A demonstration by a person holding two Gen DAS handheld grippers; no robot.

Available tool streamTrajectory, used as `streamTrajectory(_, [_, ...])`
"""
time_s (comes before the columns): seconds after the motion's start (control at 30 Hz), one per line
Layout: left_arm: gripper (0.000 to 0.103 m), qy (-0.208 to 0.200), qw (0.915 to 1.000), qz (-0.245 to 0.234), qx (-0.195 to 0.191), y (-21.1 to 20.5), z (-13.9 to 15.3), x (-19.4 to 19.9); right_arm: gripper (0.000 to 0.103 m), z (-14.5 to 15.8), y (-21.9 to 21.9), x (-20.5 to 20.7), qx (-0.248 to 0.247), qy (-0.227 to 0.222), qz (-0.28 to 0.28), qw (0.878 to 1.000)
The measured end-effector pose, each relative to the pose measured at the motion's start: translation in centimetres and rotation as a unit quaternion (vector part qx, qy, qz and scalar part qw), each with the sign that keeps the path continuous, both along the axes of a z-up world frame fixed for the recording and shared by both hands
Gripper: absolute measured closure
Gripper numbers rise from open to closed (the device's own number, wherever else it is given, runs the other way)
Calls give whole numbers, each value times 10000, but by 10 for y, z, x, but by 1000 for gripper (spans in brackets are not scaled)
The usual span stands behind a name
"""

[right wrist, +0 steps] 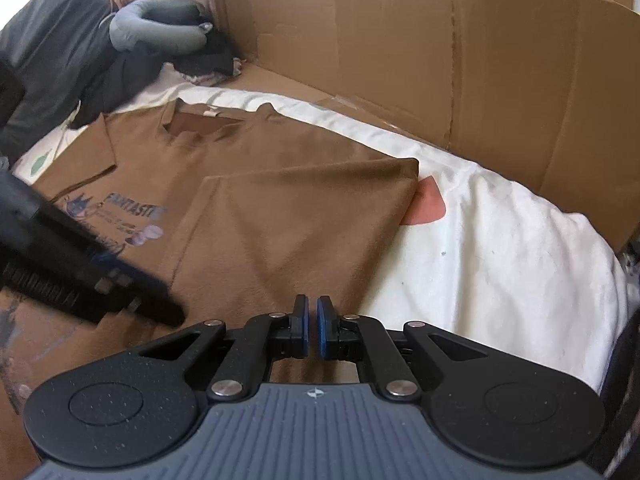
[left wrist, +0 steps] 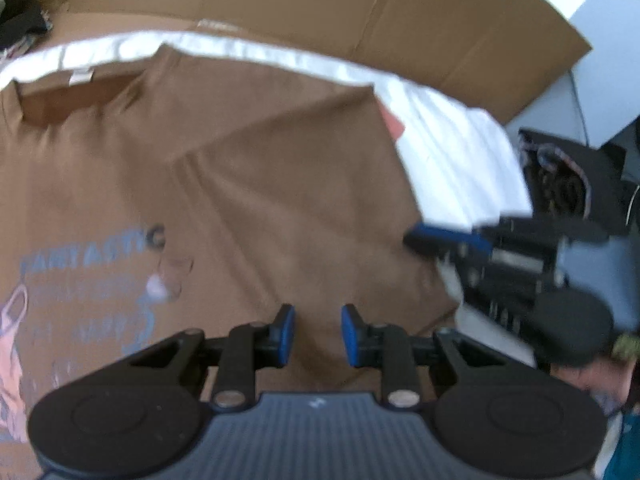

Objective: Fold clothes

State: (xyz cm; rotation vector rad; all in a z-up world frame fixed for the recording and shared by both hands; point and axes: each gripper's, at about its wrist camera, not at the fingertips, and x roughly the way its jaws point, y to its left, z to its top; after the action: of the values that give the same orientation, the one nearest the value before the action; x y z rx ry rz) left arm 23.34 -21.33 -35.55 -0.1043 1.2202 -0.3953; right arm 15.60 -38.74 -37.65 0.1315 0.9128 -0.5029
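Observation:
A brown T-shirt (left wrist: 280,184) (right wrist: 288,208) with a blue "FANTASTIC" print (left wrist: 92,256) lies flat, front up, on a white sheet (right wrist: 500,240). Its right side is folded over the middle. The collar (right wrist: 204,124) points away from me. My left gripper (left wrist: 318,336) hovers over the folded part, open a little, with nothing between its blue pads. My right gripper (right wrist: 312,328) is shut and empty above the shirt's lower right part. It shows blurred in the left wrist view (left wrist: 416,236) at the fold's edge. The left gripper (right wrist: 168,308) crosses the right wrist view over the print.
Brown cardboard walls (right wrist: 440,60) (left wrist: 400,20) stand behind the sheet. A dark pillow (right wrist: 52,40), a grey neck pillow (right wrist: 160,28) and dark clothes lie at the far left. A pinkish patch (right wrist: 430,204) shows on the sheet beside the fold.

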Motion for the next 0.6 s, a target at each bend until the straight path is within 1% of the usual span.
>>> streamTrajectory(0.1, [77, 90, 9999, 9, 48, 4, -1, 0, 96, -7, -3, 5, -155, 214, 40, 9996])
streamTrajectory(0.17, [77, 200, 9998, 47, 41, 9, 3, 6, 96, -9, -7, 6, -149, 231, -19, 9996])
streamTrajectory(0.23, [77, 204, 9998, -23, 87, 12, 11, 10, 96, -7, -11, 9, -199, 232, -125, 9995])
streamTrajectory(0.3, [74, 202, 9996, -117, 138, 18, 23, 18, 95, -2, -15, 12, -266, 189, -208, 9993])
streamTrajectory(0.4, [66, 106, 9995, -207, 231, 33, 48, 30, 95, 10, -22, 13, -280, 61, -290, 9992])
streamTrajectory(0.47, [54, -25, 9994, -180, 280, 47, 66, 37, 93, 17, -29, 16, -257, -4, -328, 9991])
streamTrajectory(0.57, [46, -213, 9992, -105, 332, 76, 95, 46, 93, 20, -35, 22, -213, 0, -317, 9993])
streamTrajectory(0.6, [44, -277, 9988, -84, 392, 87, 105, 48, 93, 20, -37, 24, -206, 28, -299, 9993])
